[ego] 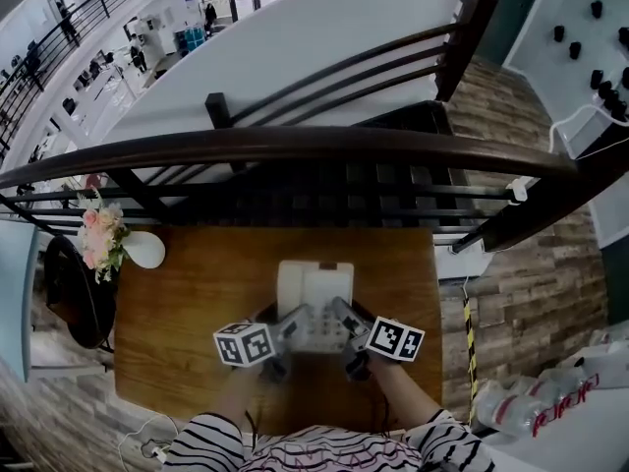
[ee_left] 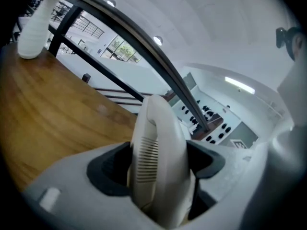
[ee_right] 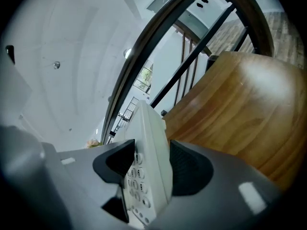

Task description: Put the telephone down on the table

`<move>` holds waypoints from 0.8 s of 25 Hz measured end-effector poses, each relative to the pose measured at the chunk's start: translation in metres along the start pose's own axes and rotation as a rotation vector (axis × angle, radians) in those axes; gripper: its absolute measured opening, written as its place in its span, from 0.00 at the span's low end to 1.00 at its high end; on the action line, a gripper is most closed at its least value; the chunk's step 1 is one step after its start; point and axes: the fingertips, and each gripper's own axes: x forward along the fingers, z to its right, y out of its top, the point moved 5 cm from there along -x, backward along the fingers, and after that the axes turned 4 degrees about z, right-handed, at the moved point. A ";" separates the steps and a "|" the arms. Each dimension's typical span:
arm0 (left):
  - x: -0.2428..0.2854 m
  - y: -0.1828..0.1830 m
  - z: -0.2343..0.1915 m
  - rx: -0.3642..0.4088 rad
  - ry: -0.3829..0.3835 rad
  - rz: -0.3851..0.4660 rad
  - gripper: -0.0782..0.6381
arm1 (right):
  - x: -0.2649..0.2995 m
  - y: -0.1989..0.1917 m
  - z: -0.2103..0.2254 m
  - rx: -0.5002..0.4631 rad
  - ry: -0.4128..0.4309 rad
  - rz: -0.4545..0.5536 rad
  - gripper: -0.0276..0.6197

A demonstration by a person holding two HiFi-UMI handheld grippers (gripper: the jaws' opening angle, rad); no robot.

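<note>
The telephone point(ego: 314, 291) is a cream plastic desk set, roughly square with rounded corners. It is held from the near side between two grippers, over the middle of the table point(ego: 187, 303). No view shows whether its base touches the wood.

The left gripper point(ee_left: 158, 169) is clamped on the telephone's left side, where the handset point(ee_left: 160, 128) lies. Its dark, matte pads point(ee_left: 108, 174) press on either side of the smooth, curved handset shell, which has a patch of fine ribbed slots. The right gripper point(ee_right: 146, 169) grips the telephone's right edge. One textured black pad point(ee_right: 189, 171) sits on the plain underside, and the other on the face with the keypad point(ee_right: 136, 176) of small round buttons. Both gripper bodies are grey moulded plastic. Each carries a marker cube point(ego: 244, 343) printed with black-and-white squares.

The table is a rectangle of warm brown wood with a visible, streaked grain and a low sheen. At its far left corner stands a white vase point(ego: 144, 250), ribbed and bulbous, holding pink and pale flowers point(ego: 98, 232). Beyond the far edge runs a dark railing point(ego: 295, 146) with a broad curved top rail and thin horizontal bars. At the near edge are the person's black-and-white striped sleeves point(ego: 211, 439).
</note>
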 end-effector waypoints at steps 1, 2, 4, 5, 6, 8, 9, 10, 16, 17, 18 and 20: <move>0.006 0.002 -0.003 0.000 -0.003 -0.001 0.60 | 0.005 0.004 0.003 0.001 -0.003 0.002 0.39; 0.012 0.005 -0.006 0.001 -0.007 -0.004 0.60 | 0.009 0.007 0.006 0.003 -0.006 0.004 0.39; 0.024 0.009 -0.013 0.002 -0.010 -0.013 0.60 | 0.018 0.012 0.013 0.013 -0.014 0.008 0.39; 0.030 0.011 -0.017 0.003 -0.010 -0.018 0.60 | 0.023 0.015 0.017 0.016 -0.017 0.011 0.39; 0.035 0.012 -0.020 0.004 -0.009 -0.023 0.60 | 0.028 0.017 0.020 0.019 -0.021 0.013 0.39; 0.047 0.015 -0.027 0.003 -0.008 -0.032 0.60 | 0.037 0.022 0.028 0.022 -0.027 0.016 0.39; 0.053 0.015 -0.030 0.002 -0.007 -0.037 0.60 | 0.041 0.025 0.032 0.024 -0.030 0.016 0.39; 0.059 0.015 -0.033 0.001 -0.004 -0.042 0.60 | 0.044 0.028 0.037 0.026 -0.033 0.016 0.39; 0.090 0.021 -0.049 -0.003 0.009 -0.064 0.60 | 0.067 0.042 0.058 0.046 -0.046 0.014 0.39; 0.095 0.023 -0.051 -0.003 0.014 -0.067 0.60 | 0.070 0.045 0.062 0.049 -0.045 0.012 0.39; 0.099 0.024 -0.052 -0.003 0.018 -0.069 0.60 | 0.074 0.049 0.065 0.052 -0.043 0.010 0.39; 0.107 0.028 -0.055 -0.003 0.023 -0.071 0.60 | 0.082 0.054 0.069 0.058 -0.039 0.006 0.39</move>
